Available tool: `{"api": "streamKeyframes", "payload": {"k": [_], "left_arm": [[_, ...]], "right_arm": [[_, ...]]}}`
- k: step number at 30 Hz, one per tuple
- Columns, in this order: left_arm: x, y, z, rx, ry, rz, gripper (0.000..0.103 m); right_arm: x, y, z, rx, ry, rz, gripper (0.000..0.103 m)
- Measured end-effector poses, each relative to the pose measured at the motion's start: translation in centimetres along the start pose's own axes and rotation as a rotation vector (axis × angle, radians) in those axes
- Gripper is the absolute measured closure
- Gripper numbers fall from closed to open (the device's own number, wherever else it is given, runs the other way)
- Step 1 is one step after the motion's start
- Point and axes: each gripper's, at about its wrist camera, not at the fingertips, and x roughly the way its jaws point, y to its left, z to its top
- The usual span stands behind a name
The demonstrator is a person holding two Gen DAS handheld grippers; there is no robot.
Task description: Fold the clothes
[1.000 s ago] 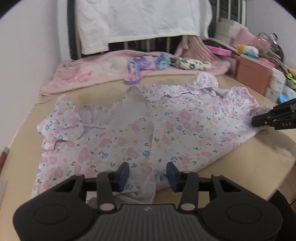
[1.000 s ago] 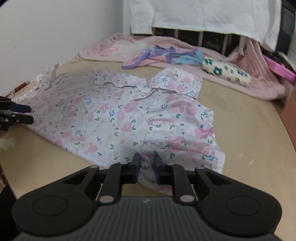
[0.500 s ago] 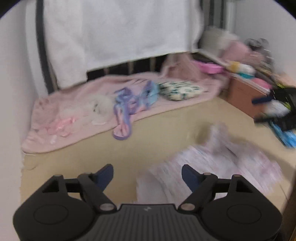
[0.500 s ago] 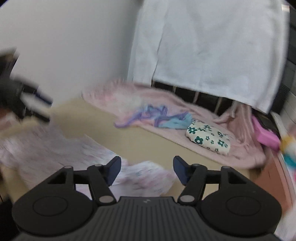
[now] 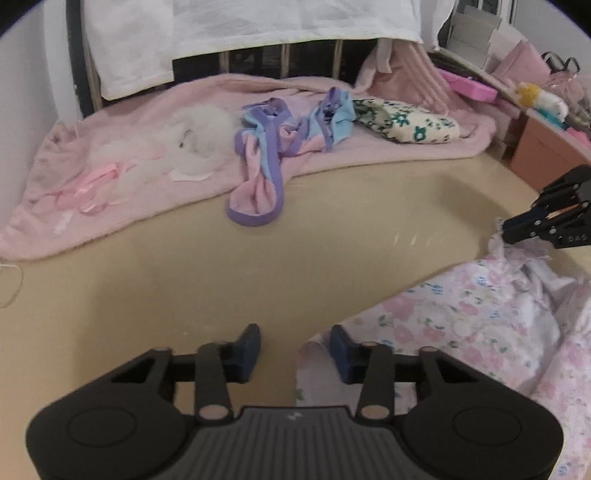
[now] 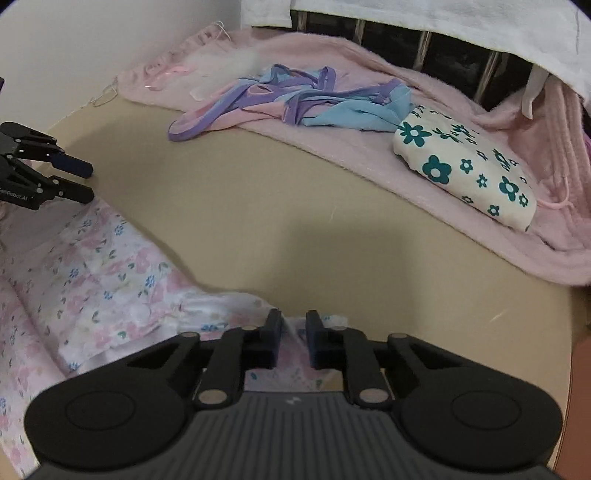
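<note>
A pink floral garment (image 5: 480, 325) lies folded over on the tan table, at the lower right of the left wrist view and the lower left of the right wrist view (image 6: 92, 288). My left gripper (image 5: 293, 349) is open, its right finger at the garment's edge; it also shows in the right wrist view (image 6: 83, 181). My right gripper (image 6: 293, 332) has its jaws close together with a thin fold of the garment's edge between them; it also shows in the left wrist view (image 5: 506, 230) touching the cloth.
A pink blanket (image 5: 110, 192) lies along the table's back with a purple and blue garment (image 5: 280, 144), a folded white and green flowered cloth (image 6: 465, 166) and white fluff (image 5: 199, 133). Boxes and clutter (image 5: 535, 110) stand at right. A white towel (image 5: 240, 29) hangs behind.
Both grippers swept up and forward over the table, carrying the garment's near edge over. The left gripper has opened and let go; the garment now lies doubled toward the near side.
</note>
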Motion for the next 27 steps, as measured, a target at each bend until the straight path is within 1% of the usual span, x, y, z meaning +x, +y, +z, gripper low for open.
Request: {"api": "streamKeyframes", "payload": {"k": [1, 4, 6, 7, 8, 9, 10, 11, 12, 14, 15, 17, 19, 20, 21, 23, 24, 25, 27], "left_arm": [[-0.1, 0.2, 0.0, -0.022, 0.003, -0.032, 0.073], [0.0, 0.9, 0.5, -0.073, 0.031, -0.102, 0.07], [0.2, 1.3, 0.7, -0.111, 0.049, -0.127, 0.07], [0.2, 1.6, 0.8, -0.129, 0.054, -0.137, 0.071], [0.2, 1.6, 0.8, -0.136, 0.053, -0.141, 0.076], [0.2, 1.5, 0.7, -0.127, 0.052, -0.141, 0.089], [0.2, 1.3, 0.6, -0.114, 0.05, -0.138, 0.095], [0.1, 1.0, 0.5, -0.106, 0.043, -0.134, 0.097], [0.1, 0.7, 0.4, -0.099, 0.037, -0.129, 0.099], [-0.2, 0.5, 0.2, -0.107, 0.031, -0.124, 0.101], [-0.5, 0.6, 0.2, -0.117, 0.026, -0.128, 0.101], [-1.6, 0.6, 0.1, -0.116, -0.012, -0.129, 0.101], [-2.8, 0.3, 0.2, -0.09, -0.049, -0.141, 0.101], [-3.3, 0.1, 0.2, -0.074, -0.062, -0.141, 0.101], [-3.7, -0.3, 0.2, -0.056, -0.072, -0.138, 0.101], [-4.5, -1.0, 0.1, -0.024, -0.091, -0.138, 0.101], [-4.9, -1.3, 0.0, -0.008, -0.101, -0.141, 0.101], [-5.3, -1.6, -0.2, 0.005, -0.112, -0.146, 0.101], [-6.0, -2.1, -0.6, 0.027, -0.131, -0.159, 0.101]], "right_arm": [[-0.4, 0.3, -0.3, -0.002, -0.009, 0.002, 0.098], [-1.4, 0.8, -0.5, 0.005, -0.042, 0.024, 0.097], [-1.6, 0.6, -0.2, 0.029, -0.046, 0.079, 0.087], [-1.8, 0.4, -0.1, 0.036, -0.051, 0.109, 0.068], [-1.9, 0.5, 0.0, 0.026, -0.06, 0.123, 0.061], [-1.7, 0.8, 0.1, 0.012, -0.059, 0.117, 0.061], [-1.5, 1.1, 0.1, -0.002, -0.055, 0.108, 0.065], [-1.2, 1.3, 0.2, -0.008, -0.048, 0.093, 0.087], [-1.0, 1.5, 0.2, -0.017, -0.041, 0.084, 0.097], [-0.9, 1.8, 0.0, -0.039, -0.044, 0.059, 0.102], [-1.2, 1.8, -0.1, -0.04, -0.06, 0.044, 0.102], [-2.1, 1.6, -0.4, -0.032, -0.098, 0.02, 0.103], [-3.8, 1.6, -0.5, -0.041, -0.148, 0.022, 0.102], [-4.3, 1.6, -0.5, -0.052, -0.161, 0.03, 0.099], [-4.3, 1.3, -0.3, -0.06, -0.158, 0.042, 0.091], [-3.6, 0.9, 0.0, -0.085, -0.133, 0.057, 0.026], [-3.2, 0.8, 0.1, -0.103, -0.129, 0.061, 0.023], [-2.8, 0.7, 0.2, -0.126, -0.129, 0.076, 0.026], [-1.9, 0.4, 0.5, -0.151, -0.105, 0.131, 0.026]]}}
